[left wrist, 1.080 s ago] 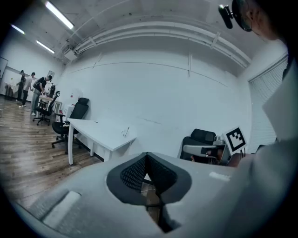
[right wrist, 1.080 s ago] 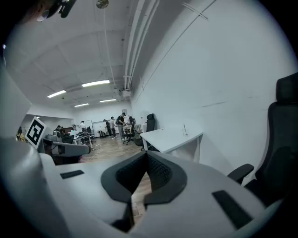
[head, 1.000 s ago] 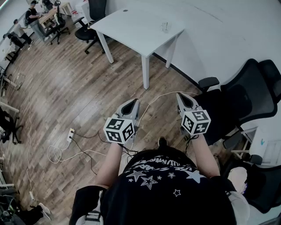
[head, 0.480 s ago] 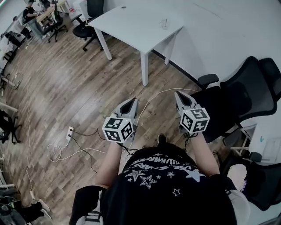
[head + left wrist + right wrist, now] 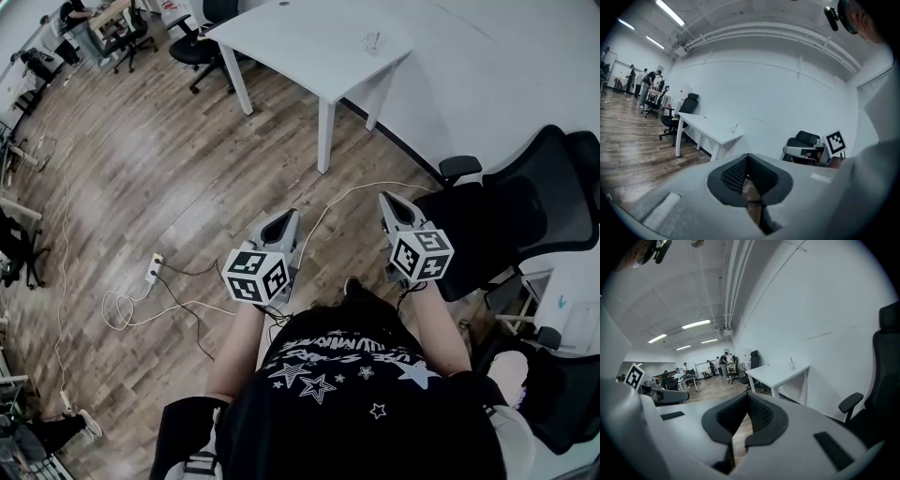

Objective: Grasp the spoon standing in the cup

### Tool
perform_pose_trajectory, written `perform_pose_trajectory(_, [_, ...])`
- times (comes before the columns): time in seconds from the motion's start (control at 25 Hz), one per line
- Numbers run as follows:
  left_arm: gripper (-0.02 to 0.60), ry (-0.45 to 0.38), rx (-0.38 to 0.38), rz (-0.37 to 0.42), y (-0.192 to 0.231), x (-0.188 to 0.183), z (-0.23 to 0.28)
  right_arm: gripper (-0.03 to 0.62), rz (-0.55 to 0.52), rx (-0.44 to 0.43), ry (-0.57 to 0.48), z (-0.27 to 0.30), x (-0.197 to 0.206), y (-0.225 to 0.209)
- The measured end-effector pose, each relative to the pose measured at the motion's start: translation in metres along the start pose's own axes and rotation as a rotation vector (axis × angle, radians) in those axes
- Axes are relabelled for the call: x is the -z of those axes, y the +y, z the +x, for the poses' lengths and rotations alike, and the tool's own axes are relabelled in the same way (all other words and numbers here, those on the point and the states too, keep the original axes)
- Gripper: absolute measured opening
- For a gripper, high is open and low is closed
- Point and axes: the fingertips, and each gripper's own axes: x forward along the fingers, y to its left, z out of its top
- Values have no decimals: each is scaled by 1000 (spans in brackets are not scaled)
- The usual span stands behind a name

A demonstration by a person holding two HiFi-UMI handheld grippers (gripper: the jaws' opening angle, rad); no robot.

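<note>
Step in hand: approach, grasp not yet started.
- Cup, thin spoon standing in it: on white tabletop, near the corner by the wall, well apart from both claws.
- Left claw: closed, empty.
- Right claw: closed, empty.

Next move likely calls for: crossing the floor to the tabletop, opening one claw, lining its jaws either side of the spoon handle.

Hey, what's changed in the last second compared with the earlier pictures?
Only the framing shifted: the white table and the cup on it now sit slightly higher and further right in the head view, as does the office chair. Nothing was grasped or released. The left hand-held gripper and right hand-held gripper stay side by side before the person, both shut and empty, far from the cup.
</note>
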Motion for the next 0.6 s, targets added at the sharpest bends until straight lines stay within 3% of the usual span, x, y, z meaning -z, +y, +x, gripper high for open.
perform_pose_trajectory(0.6, [6,-13,-66,-52,28,4,-12,9,-16,-28,16,15,0,3])
